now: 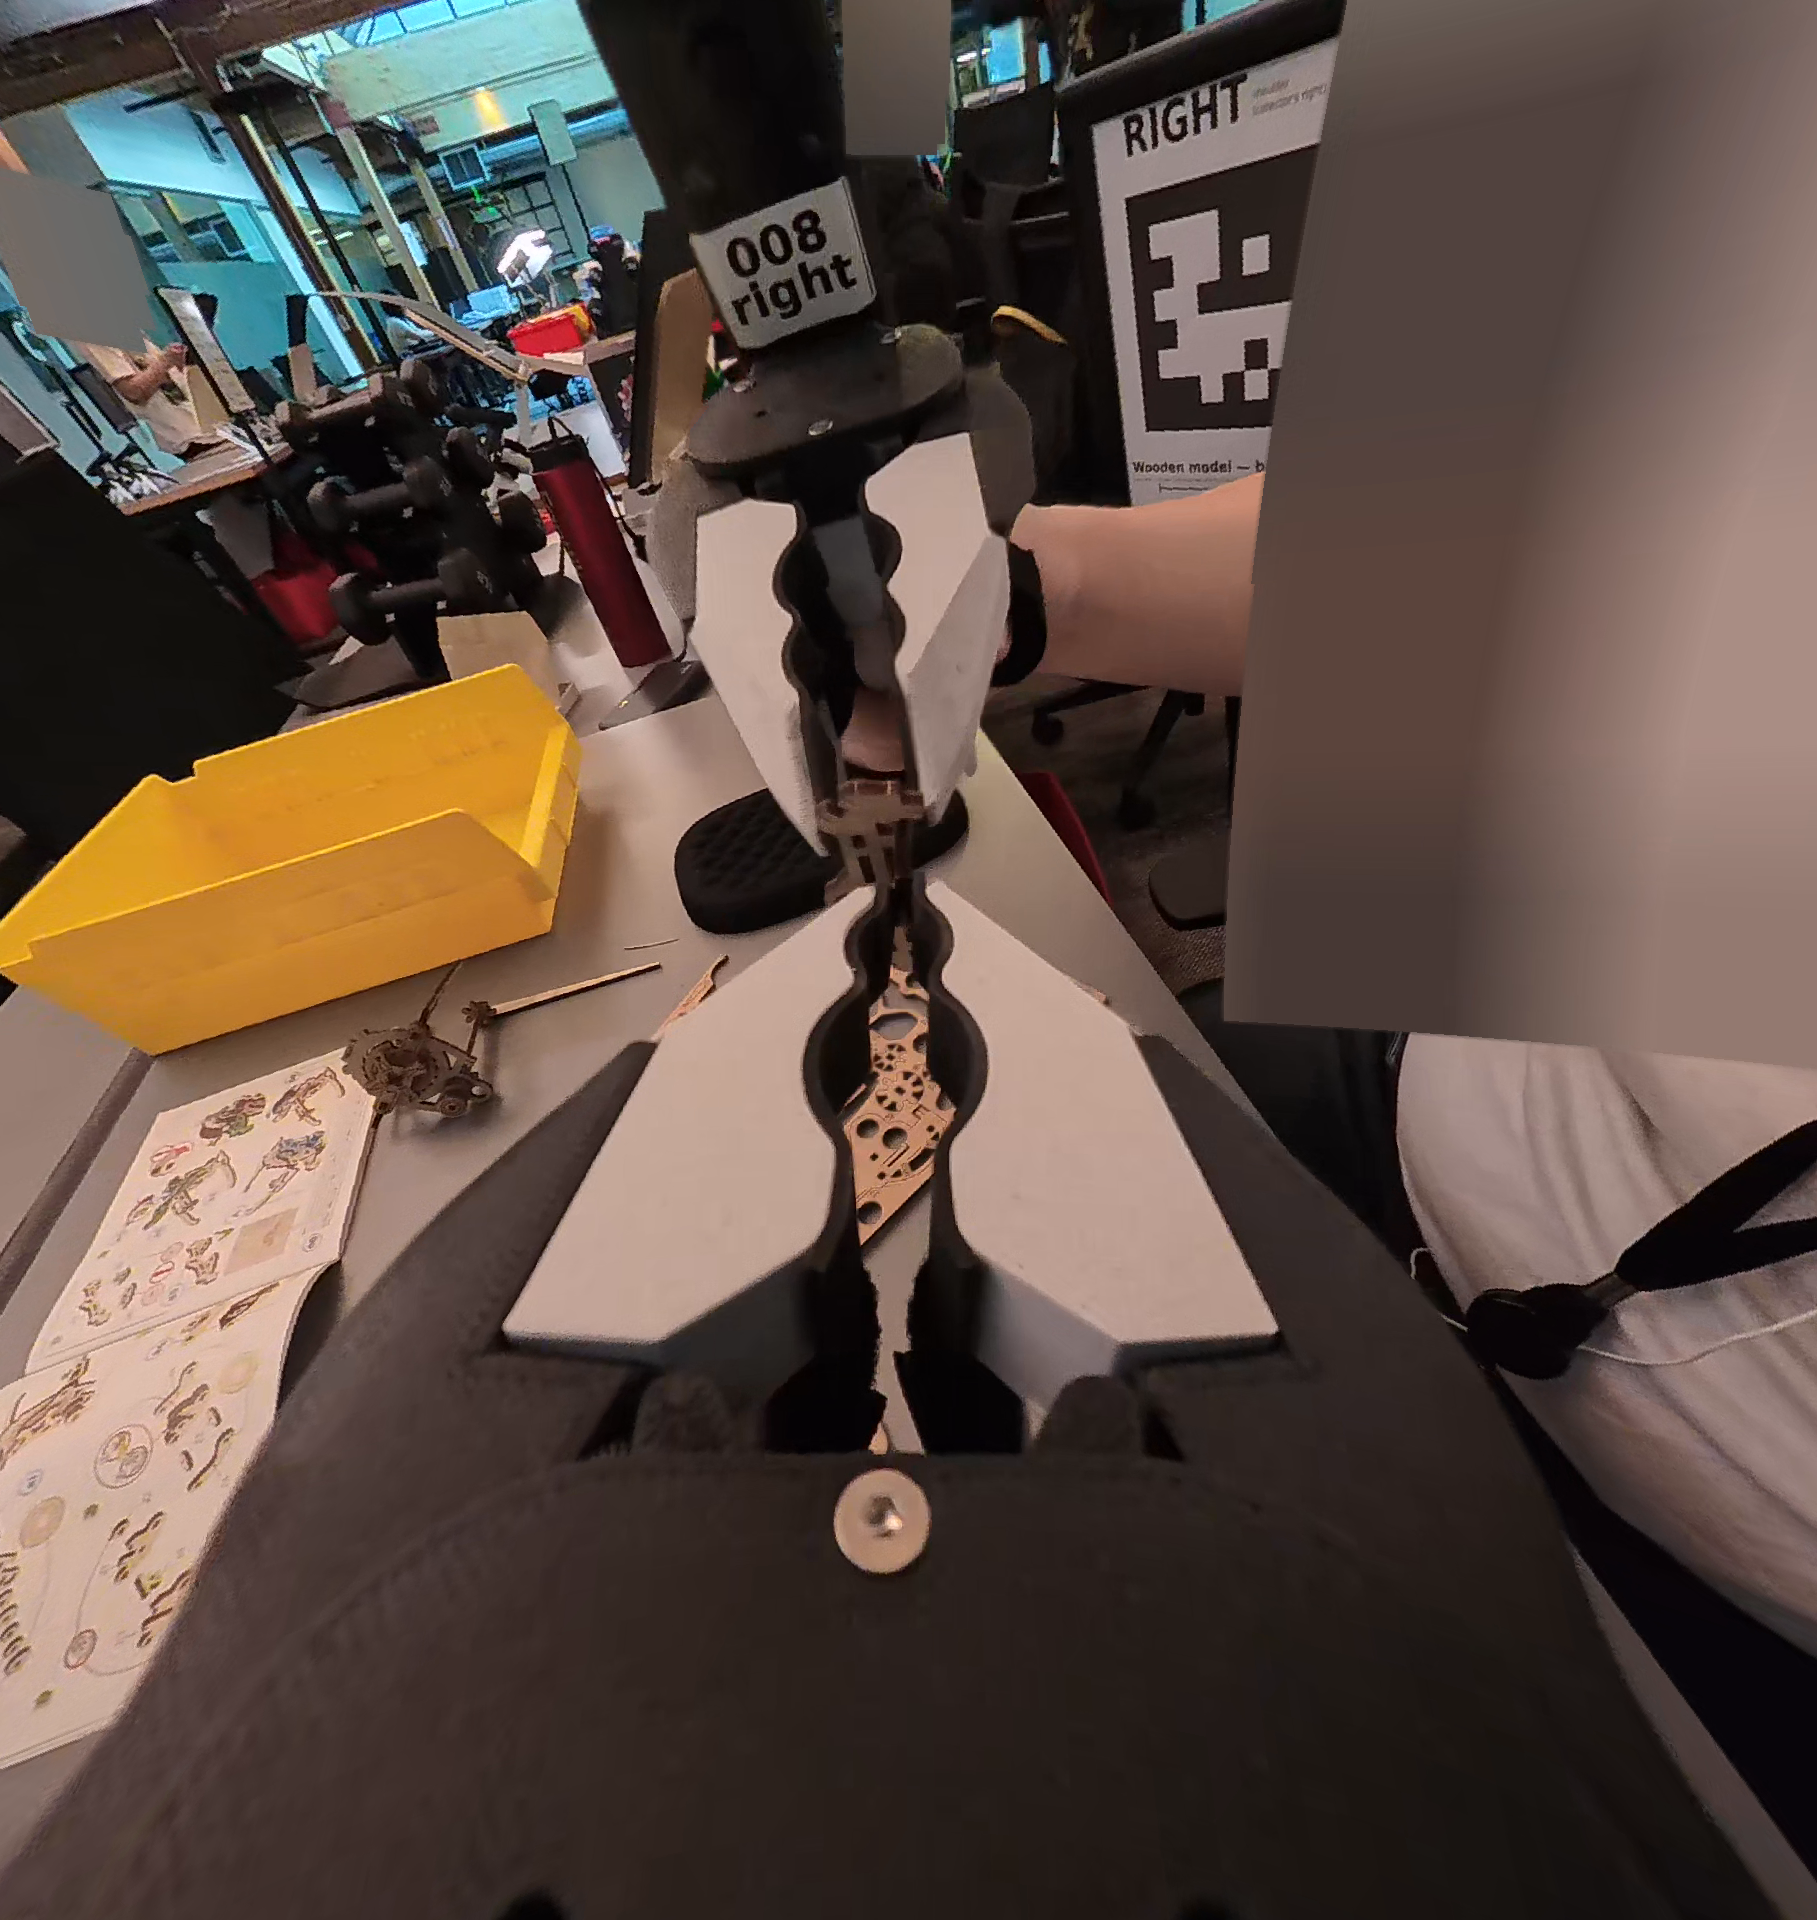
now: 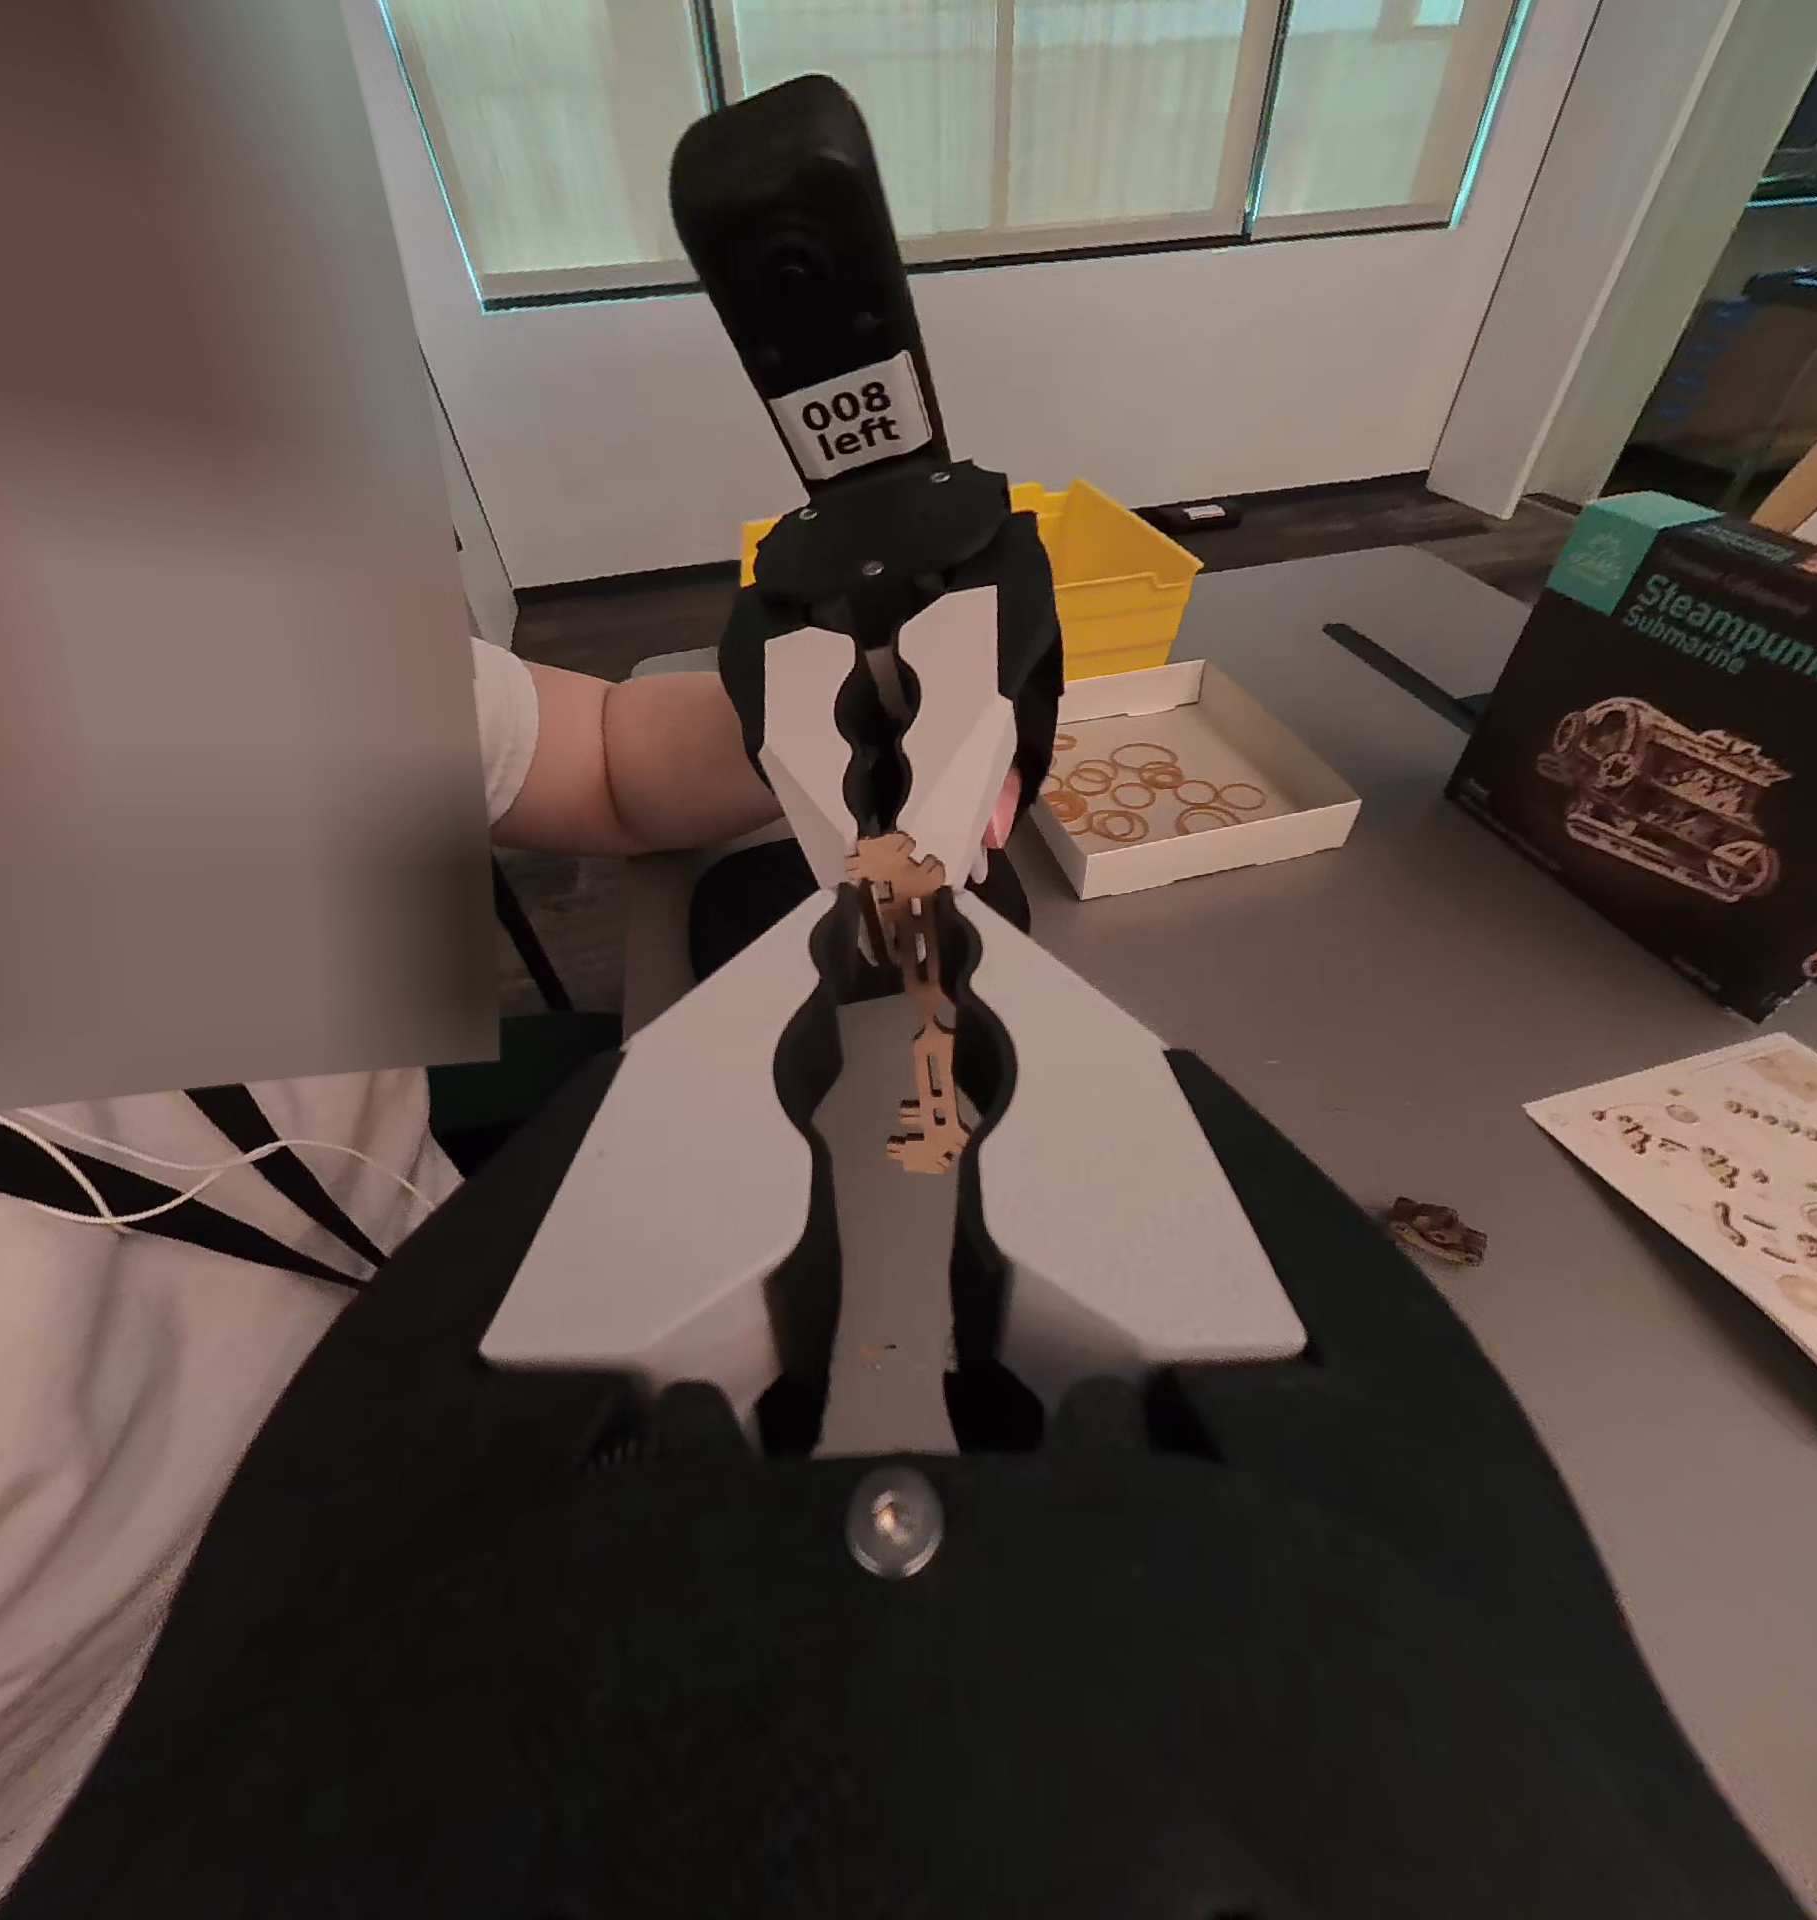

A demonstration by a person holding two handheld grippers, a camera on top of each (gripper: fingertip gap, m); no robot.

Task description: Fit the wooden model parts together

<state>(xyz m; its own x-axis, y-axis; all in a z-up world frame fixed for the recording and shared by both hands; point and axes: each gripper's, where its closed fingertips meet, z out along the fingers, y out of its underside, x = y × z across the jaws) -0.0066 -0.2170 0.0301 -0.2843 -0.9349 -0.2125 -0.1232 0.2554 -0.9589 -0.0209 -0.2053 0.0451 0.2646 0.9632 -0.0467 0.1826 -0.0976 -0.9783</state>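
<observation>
A grey table [image 1: 613, 914] fills the middle of both views. On it, at the left of the left wrist view, sits a yellow bin [image 1: 291, 852], with an instruction sheet [image 1: 208, 1195] below it and a small dark wooden assembly [image 1: 421, 1065] just beside the sheet's upper corner. In the right wrist view a dark model box [image 2: 1673, 769] stands at the right edge, and a shallow white tray [image 2: 1195, 790] of rubber bands [image 2: 1143, 795] lies left of it.

At frame centre the two grippers meet tip to tip above the table. The left gripper [image 1: 888, 899] is pinched on a flat perforated wooden part [image 1: 899, 1101] that runs back between its fingers. The right gripper [image 2: 899, 909] is pinched on a slim notched wooden strip [image 2: 925, 1049]. The two pieces touch at the tips.
</observation>
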